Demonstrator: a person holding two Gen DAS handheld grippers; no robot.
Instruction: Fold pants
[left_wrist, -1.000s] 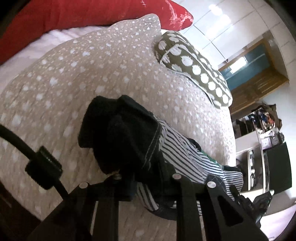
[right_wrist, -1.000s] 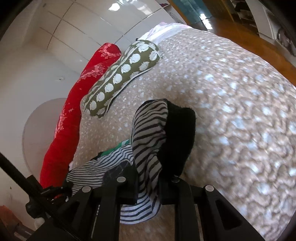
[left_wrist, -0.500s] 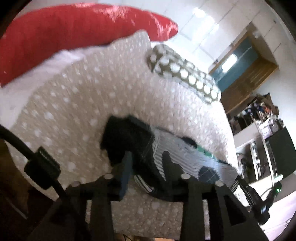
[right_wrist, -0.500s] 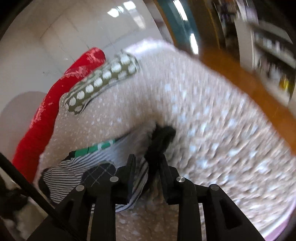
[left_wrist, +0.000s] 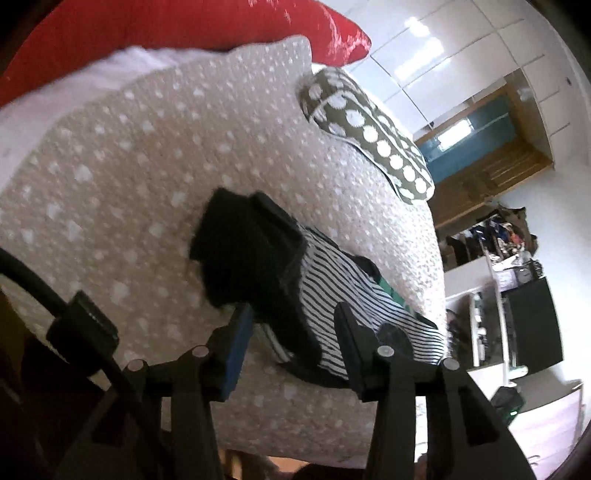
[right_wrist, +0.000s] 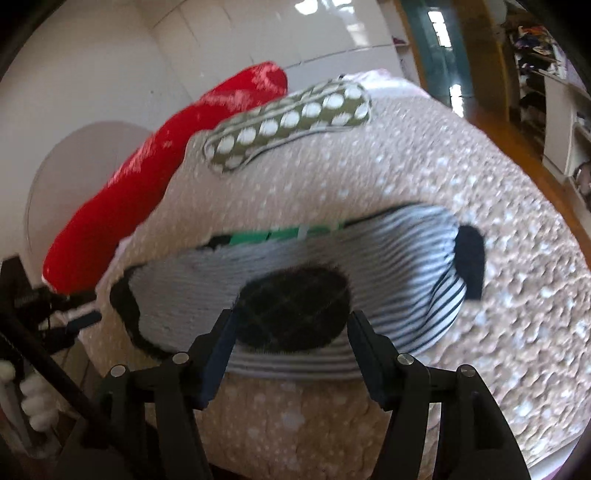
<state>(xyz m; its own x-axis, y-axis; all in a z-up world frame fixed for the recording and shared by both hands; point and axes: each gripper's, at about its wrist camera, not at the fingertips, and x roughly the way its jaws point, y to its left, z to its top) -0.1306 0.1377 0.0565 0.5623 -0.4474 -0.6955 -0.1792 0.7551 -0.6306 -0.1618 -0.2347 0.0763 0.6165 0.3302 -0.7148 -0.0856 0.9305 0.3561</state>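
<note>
The pants (left_wrist: 332, 273) are black-and-white striped with a black cuff and lie bunched on the beige spotted bedspread (left_wrist: 129, 184). My left gripper (left_wrist: 291, 314) sits at their near edge with its jaws opening. Fabric lies between the fingers, and the pads stand clear of it. In the right wrist view the pants (right_wrist: 388, 258) lie spread across the bedspread (right_wrist: 443, 166), with a green band along the far edge. My right gripper (right_wrist: 291, 317) is opening wide just before their black checked patch (right_wrist: 295, 306) and grips nothing.
A red pillow (left_wrist: 184, 22) and an olive cushion with white dots (left_wrist: 369, 125) lie at the far end of the bed. The bed's near edge is just under both grippers. Wooden floor, shelves and a black cabinet (left_wrist: 535, 325) stand beyond the bed's side.
Both grippers went from shut on the pants to apart and drew back toward the bed's near edge. The right view rolled, and the lifted fabric now lies on the bedspread.
</note>
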